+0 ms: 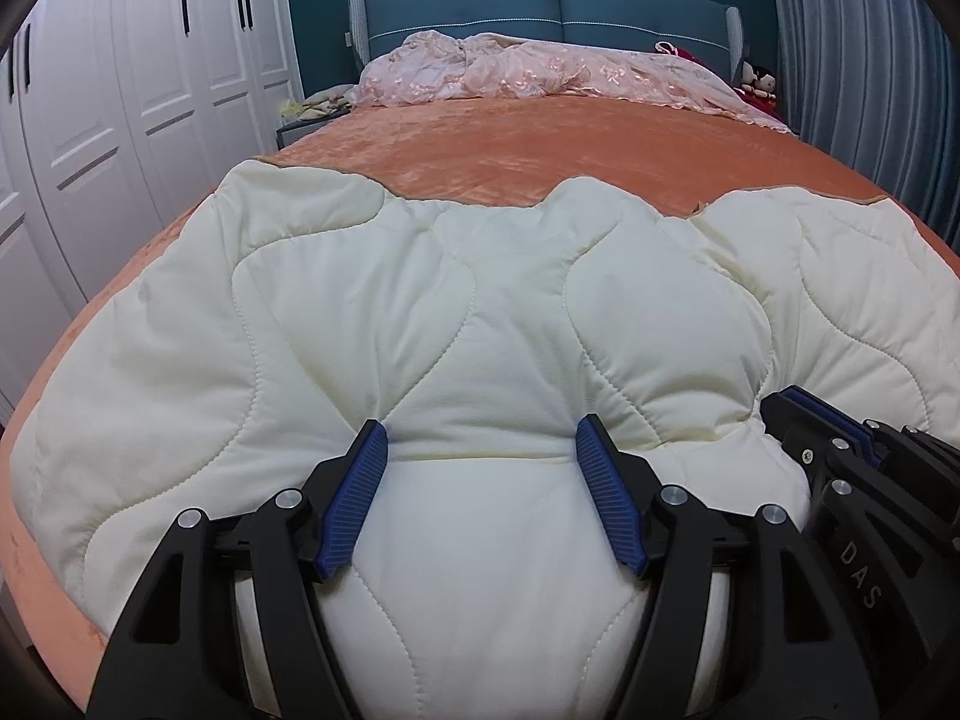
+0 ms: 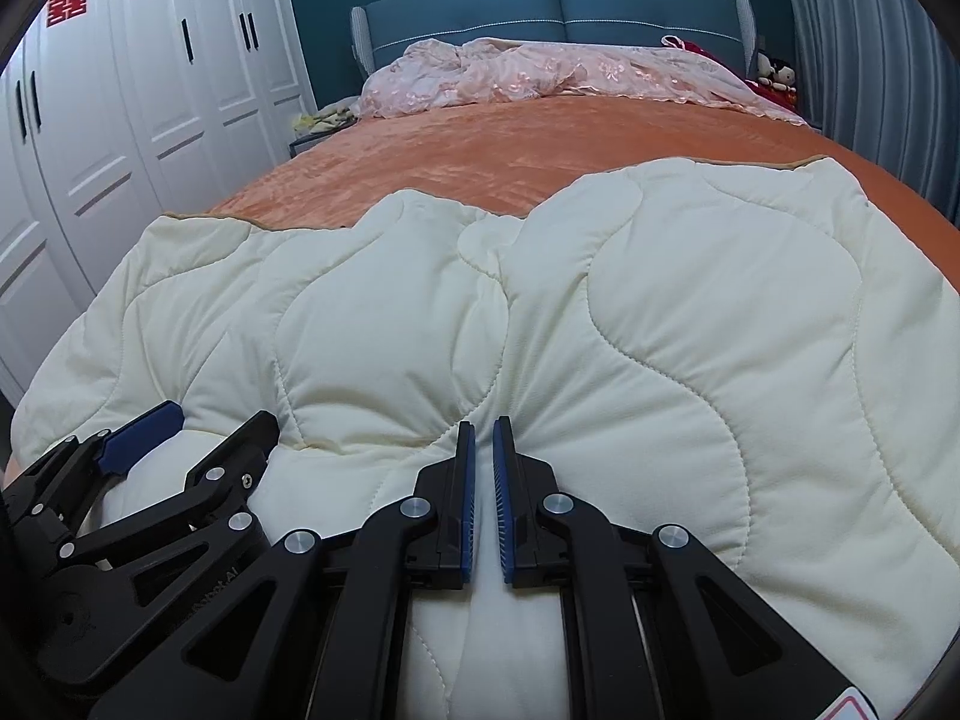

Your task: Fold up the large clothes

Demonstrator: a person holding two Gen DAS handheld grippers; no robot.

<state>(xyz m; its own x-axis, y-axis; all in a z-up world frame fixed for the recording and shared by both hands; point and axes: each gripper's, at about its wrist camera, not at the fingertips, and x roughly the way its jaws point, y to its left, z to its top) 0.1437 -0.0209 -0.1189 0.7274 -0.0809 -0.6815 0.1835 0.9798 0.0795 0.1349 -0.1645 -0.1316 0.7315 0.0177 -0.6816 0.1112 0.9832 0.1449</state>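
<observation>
The cream quilt (image 1: 480,312) lies bunched across the near end of the bed (image 1: 510,144), directly under and ahead of both tools. The left tool (image 1: 480,441) stands wide open, a puffed fold of quilt between its fingers, which rest against the fold. Just to its right, the right tool (image 2: 483,429) is nearly shut, pinching a thin ridge of quilt.

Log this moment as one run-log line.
left hand-held gripper: open over cream quilt | right hand-held gripper: shut on quilt fold | quilt: on orange bedspread
</observation>
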